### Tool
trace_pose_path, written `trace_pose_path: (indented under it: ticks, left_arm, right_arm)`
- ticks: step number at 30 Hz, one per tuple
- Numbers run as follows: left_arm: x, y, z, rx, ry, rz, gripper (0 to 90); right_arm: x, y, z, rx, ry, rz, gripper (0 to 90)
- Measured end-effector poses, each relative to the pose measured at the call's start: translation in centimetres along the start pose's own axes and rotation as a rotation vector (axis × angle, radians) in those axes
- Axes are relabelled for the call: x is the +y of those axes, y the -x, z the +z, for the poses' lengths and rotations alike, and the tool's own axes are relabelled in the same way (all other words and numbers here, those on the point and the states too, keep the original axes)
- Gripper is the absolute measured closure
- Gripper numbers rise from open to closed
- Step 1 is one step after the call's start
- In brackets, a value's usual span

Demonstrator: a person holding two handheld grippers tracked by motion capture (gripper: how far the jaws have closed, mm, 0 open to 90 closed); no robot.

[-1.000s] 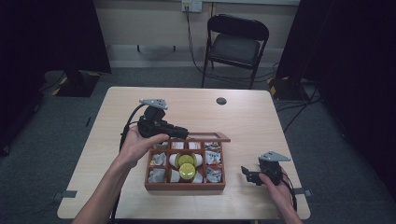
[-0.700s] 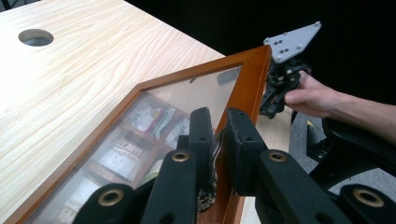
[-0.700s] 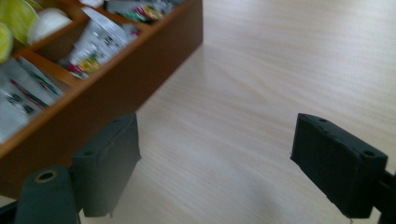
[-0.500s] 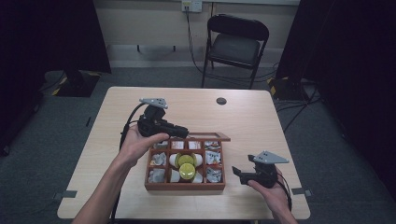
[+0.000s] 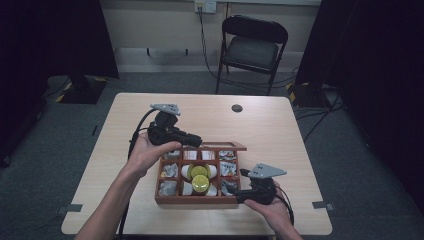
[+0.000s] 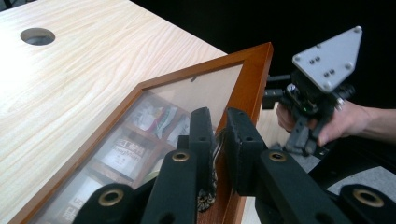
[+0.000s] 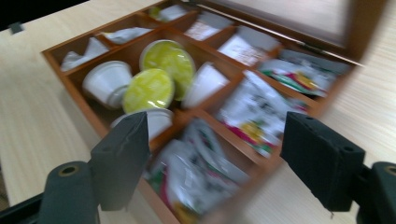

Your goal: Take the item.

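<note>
Box [image 5: 197,175] of sachets and pods [image 5: 199,179] sits on the table's near half, its glass lid [image 6: 187,100] raised. The right gripper [image 5: 245,187], nearest, hovers at the box's right side; its jaws have just been narrowing with nothing between them. Beyond, the left gripper [image 5: 195,141] is clenched on the lid's frame. If that pinch slips, the lid could drop onto the incoming jaws. The table [image 5: 280,130] is pale wood with a cable hole [image 5: 237,108]; behind stands a chair [image 5: 253,47], dark curtains flanking.

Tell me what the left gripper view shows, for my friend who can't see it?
The left tongs are shut on the wooden frame of a box's glass lid, holding it open above packets in the box. Farther right, a hand holds the right tongs beside the light wooden table.
</note>
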State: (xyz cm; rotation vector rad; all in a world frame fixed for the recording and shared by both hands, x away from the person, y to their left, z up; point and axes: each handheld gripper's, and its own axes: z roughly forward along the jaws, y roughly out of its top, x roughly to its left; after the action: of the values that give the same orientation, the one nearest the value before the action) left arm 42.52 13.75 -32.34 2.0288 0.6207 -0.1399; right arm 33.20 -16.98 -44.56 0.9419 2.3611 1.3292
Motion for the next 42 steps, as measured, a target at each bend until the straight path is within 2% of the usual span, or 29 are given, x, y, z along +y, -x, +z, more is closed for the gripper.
trace_pose_path:
  ticks: [2, 5, 11, 15, 18, 20, 27, 36, 37, 41, 42]
  left_arm:
    - [-0.1, 0.0, 0.0, -0.004, -0.002, 0.004, 81.4]
    - [-0.2, 0.0, 0.0, -0.007, 0.002, 0.009, 81.5]
    - [-0.2, 0.0, 0.0, -0.004, 0.004, 0.008, 81.5]
    - [-0.3, 0.0, 0.0, -0.006, 0.003, 0.009, 81.5]
    - [-0.3, 0.1, 0.0, -0.005, 0.003, 0.009, 81.5]
    - [-0.3, 0.0, 0.0, -0.005, 0.005, 0.012, 81.5]
    - [-0.3, 0.0, 0.0, -0.005, 0.006, 0.012, 81.5]
    - [-0.1, 0.0, 0.0, -0.006, 0.007, 0.012, 81.6]
    - [-0.1, -0.1, 0.0, -0.005, 0.007, 0.011, 81.6]
    - [-0.2, 0.0, 0.0, -0.003, 0.007, 0.012, 81.5]
    - [-0.2, 0.0, 0.0, -0.002, 0.009, 0.011, 81.6]
  right_arm:
    - [0.1, -0.2, 0.3, 0.008, -0.003, -0.006, 23.7]
    - [0.8, -1.3, 1.6, 0.038, -0.012, -0.020, 27.9]
    - [1.6, -3.1, 3.9, 0.100, -0.046, -0.073, 31.7]
    - [2.4, -4.1, 5.4, 0.119, -0.071, -0.111, 33.4]
    - [2.8, -4.4, 6.4, 0.119, -0.093, -0.125, 33.1]
    - [3.1, -4.5, 7.0, 0.105, -0.108, -0.129, 29.8]
    - [3.2, -4.7, 8.5, 0.079, -0.145, -0.153, 29.9]
    - [3.3, -4.7, 8.9, 0.087, -0.186, -0.174, 28.6]
    - [3.5, -4.7, 9.2, 0.097, -0.220, -0.179, 28.6]
    - [3.6, -4.8, 9.6, 0.104, -0.236, -0.191, 28.7]
    - [3.6, -5.0, 9.8, 0.103, -0.260, -0.202, 29.7]
